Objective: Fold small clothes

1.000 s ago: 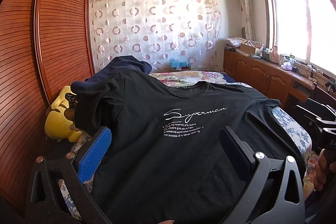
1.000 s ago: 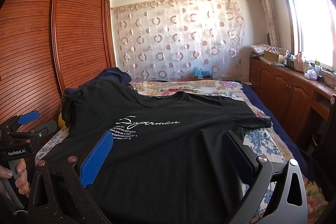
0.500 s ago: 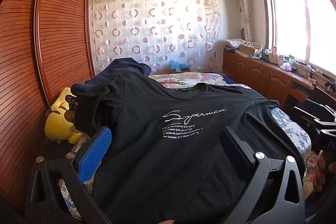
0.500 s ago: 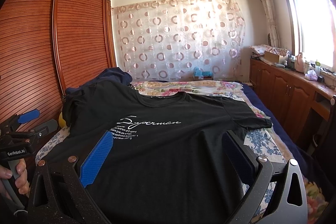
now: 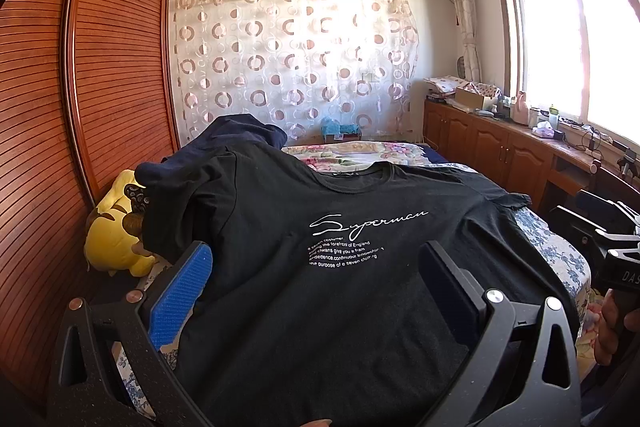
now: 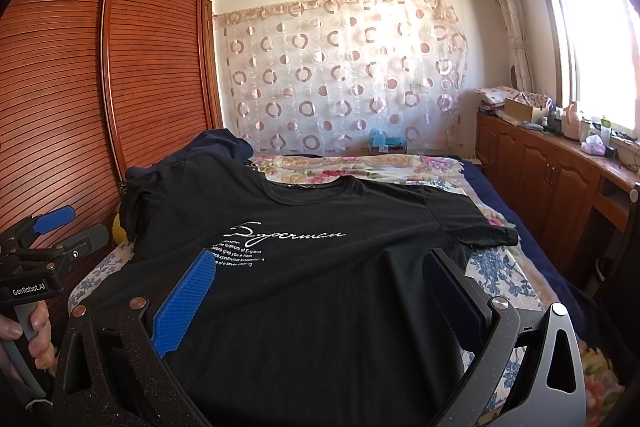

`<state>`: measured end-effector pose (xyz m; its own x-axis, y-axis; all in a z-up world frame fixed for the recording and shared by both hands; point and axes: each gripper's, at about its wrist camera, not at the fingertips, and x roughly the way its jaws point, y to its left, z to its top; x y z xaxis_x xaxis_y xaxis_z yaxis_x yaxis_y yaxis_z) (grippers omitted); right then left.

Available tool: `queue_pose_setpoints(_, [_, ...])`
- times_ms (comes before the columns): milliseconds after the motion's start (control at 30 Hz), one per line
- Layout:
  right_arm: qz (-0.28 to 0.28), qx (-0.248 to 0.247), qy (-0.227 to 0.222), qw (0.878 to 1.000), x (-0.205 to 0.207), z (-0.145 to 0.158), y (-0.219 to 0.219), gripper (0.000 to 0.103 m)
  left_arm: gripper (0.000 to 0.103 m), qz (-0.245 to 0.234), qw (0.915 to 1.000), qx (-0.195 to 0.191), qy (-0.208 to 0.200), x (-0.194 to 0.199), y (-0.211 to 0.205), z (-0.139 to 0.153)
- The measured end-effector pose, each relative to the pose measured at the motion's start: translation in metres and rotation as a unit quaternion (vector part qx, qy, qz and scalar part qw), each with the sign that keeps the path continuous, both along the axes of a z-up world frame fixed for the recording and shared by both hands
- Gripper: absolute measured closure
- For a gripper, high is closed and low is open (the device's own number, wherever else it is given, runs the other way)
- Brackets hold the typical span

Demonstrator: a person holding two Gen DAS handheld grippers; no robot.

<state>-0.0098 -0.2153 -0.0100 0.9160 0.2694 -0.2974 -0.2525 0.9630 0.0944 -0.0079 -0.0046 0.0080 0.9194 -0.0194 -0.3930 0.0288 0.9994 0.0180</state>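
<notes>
Both grippers, left (image 5: 314,287) and right (image 6: 320,291), are held with fingers apart over the shirt (image 6: 320,287), spread flat on the bed (image 6: 500,267), presumably ready for folding.

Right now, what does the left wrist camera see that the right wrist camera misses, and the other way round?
Only the left view shows the yellow plush toy clearly, beside the wardrobe. Only the right view shows the left tool in a hand and the shirt's right sleeve end lying flat. Both show the black T-shirt spread on the floral bed, and the curtain.
</notes>
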Motion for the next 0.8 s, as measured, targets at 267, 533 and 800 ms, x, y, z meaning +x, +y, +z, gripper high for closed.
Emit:
queue_pose_setpoints(267, [0.0,0.0,-0.001,1.0,-0.0001,0.0001,0.0002,0.0,0.0,0.0,1.0,0.0,0.0,0.0001,0.0004,0.0008])
queue_pose_setpoints(533, [0.001,0.0,-0.001,1.0,-0.0007,0.0006,0.001,0.0,0.0,0.0,1.0,0.0,-0.001,-0.0002,0.0004,0.0009])
queue_pose_setpoints(800, [0.002,-0.001,-0.002,1.0,-0.0008,0.0018,0.0022,0.0,0.0,0.0,1.0,0.0,-0.001,-0.0003,0.0004,0.0008])
